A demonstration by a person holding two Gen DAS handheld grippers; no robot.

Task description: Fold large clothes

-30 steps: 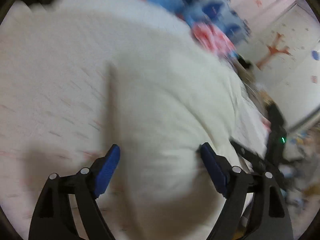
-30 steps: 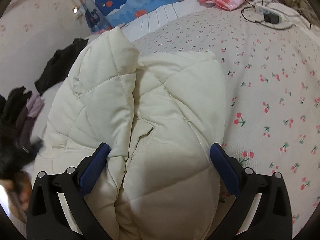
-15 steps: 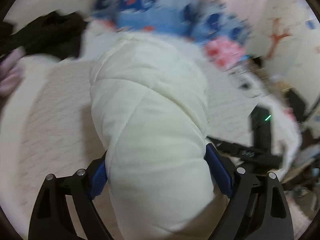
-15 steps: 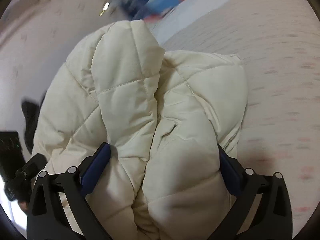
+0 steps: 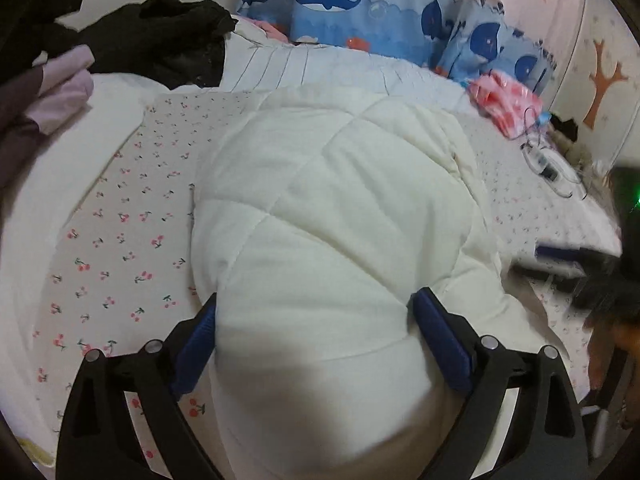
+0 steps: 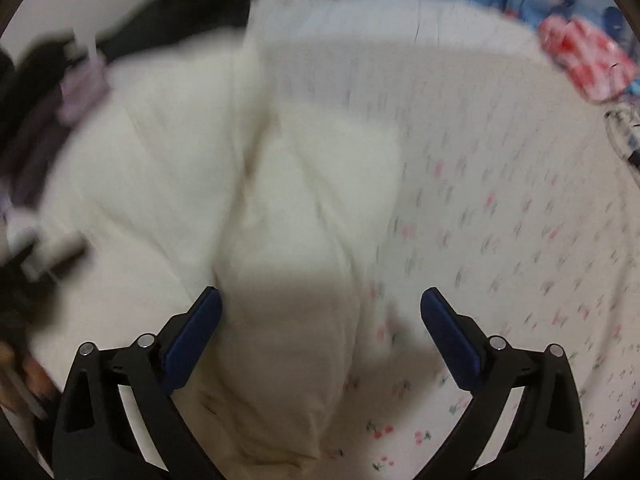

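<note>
Bed [image 5: 120,216] is taking up most of both views, wearing a white sheet with small red cherry print. Whale-print blue pillows [image 5: 360,4] are leaning along the headboard end. Pale pink wall [image 5: 592,40] is showing an orange tree sticker [image 5: 602,80] and a star. Black clothes pile [image 5: 160,40] and lilac fabric [image 5: 64,88] are sitting at the far left edge. Pink-red patterned cloth [image 5: 504,100] and a cable with power strip [image 5: 548,164] are lying near the right side. Lighting is looking dim, indoor; right wrist view is blurring.
</note>
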